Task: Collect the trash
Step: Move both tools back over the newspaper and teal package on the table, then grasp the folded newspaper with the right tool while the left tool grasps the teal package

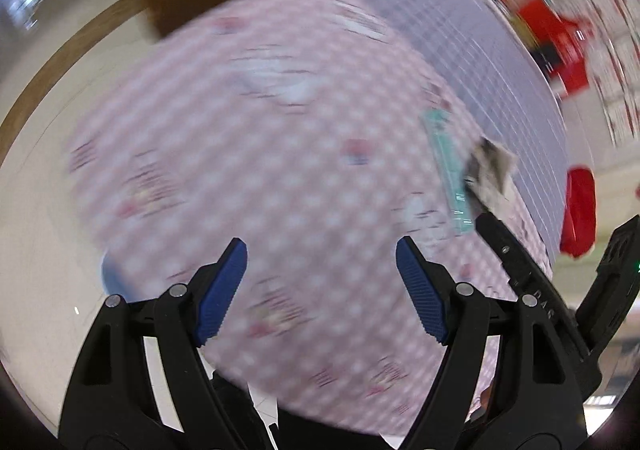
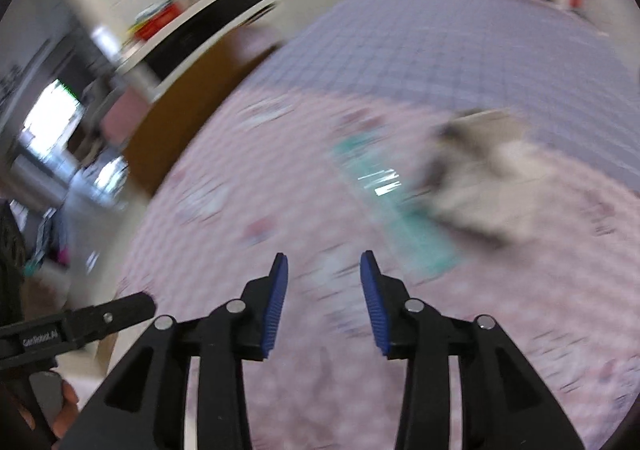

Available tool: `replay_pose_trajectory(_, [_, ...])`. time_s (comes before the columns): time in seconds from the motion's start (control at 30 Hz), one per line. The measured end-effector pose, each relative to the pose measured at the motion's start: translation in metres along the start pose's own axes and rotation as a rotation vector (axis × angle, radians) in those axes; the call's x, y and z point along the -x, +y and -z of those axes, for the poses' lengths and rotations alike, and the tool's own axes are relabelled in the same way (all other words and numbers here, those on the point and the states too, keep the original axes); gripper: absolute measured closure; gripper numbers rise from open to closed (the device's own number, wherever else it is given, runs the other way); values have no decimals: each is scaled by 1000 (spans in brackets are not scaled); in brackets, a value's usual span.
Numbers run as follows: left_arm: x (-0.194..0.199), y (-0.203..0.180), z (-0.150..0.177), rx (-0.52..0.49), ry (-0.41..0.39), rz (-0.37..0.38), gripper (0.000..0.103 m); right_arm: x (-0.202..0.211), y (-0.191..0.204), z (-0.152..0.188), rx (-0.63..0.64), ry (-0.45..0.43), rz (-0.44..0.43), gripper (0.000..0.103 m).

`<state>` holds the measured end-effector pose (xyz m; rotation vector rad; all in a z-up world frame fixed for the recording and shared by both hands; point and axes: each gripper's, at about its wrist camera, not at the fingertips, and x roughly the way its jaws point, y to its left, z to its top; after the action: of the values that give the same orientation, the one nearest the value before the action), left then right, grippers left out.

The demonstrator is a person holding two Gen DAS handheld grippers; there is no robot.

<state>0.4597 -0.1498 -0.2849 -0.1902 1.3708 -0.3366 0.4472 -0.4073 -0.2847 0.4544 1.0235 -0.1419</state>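
Trash, seemingly a crumpled wrapper point(image 2: 480, 174) beside a teal packet point(image 2: 396, 206), lies ahead; your left gripper point(image 1: 320, 282) gapes wide, right gripper point(image 2: 324, 302) narrower, both empty, ready to grab.

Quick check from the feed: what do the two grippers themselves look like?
Both match: the left gripper and right gripper have black plastic linkage arms with silver pivot pins and ribbed blue pads. The left gripper's side arm carries white lettering, too blurred to read with certainty.
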Motion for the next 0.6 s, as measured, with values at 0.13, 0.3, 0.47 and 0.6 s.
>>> replay_pose_trajectory(0.13, [-33, -61, -16, -94, 30, 13, 27, -2, -62, -21, -90, -20, 78, 60])
replay_pose_trajectory(0.3, [-62, -98, -33, -133, 47, -1, 27, -16, -93, -44, -91, -41, 97, 60])
replay_pose_trajectory(0.47, [-84, -117, -54, -121, 56, -28, 27, -43, -99, -70, -51, -27, 74, 60])
replay_pose_trajectory(0.6, [-97, -125, -68, -118, 59, -61, 27, -59, -100, -82, 0, -18, 51, 60])
